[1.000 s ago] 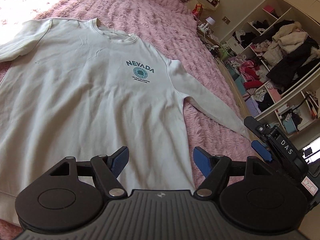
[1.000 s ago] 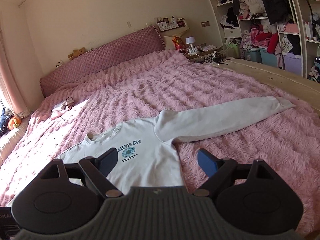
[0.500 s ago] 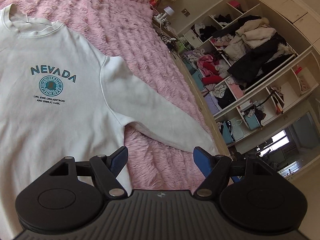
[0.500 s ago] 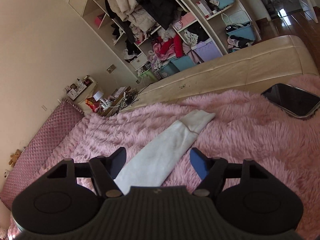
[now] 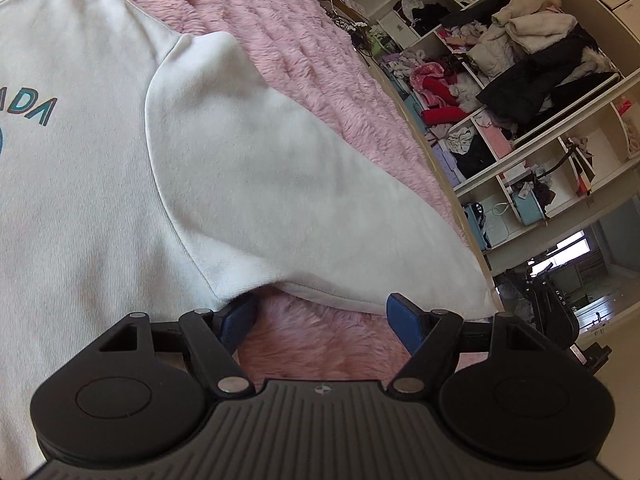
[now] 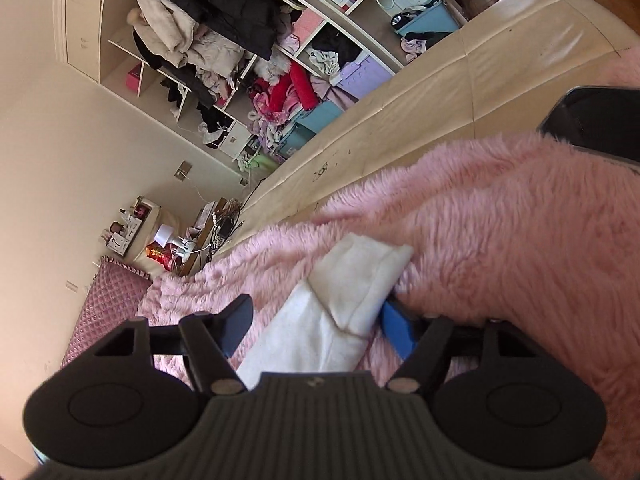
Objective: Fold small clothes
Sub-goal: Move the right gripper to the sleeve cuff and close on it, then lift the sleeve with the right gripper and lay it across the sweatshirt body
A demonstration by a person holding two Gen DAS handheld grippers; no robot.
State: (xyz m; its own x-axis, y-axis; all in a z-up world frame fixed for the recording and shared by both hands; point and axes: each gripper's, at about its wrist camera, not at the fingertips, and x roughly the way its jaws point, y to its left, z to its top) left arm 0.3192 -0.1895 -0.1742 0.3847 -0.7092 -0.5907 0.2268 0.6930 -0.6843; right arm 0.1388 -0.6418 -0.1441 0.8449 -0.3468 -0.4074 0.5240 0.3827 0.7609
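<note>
At the cuff (image 6: 362, 276), right tongs (image 6: 316, 322) have closed in; still agape.

My left gripper (image 5: 322, 314) sits low in the bottom centre of its frame, jaws spread wide, blue pads (image 5: 402, 316) well apart and level with each other. Nothing is pinched between them. My right gripper (image 6: 316, 322) is tilted, so its view leans hard to one side; it too fills the bottom of its frame, jaws parted wide. Its left pad shows dark at lower centre-left, its right blue pad (image 6: 396, 326) at lower centre-right. I can also see the right gripper at the right edge of my left view.
</note>
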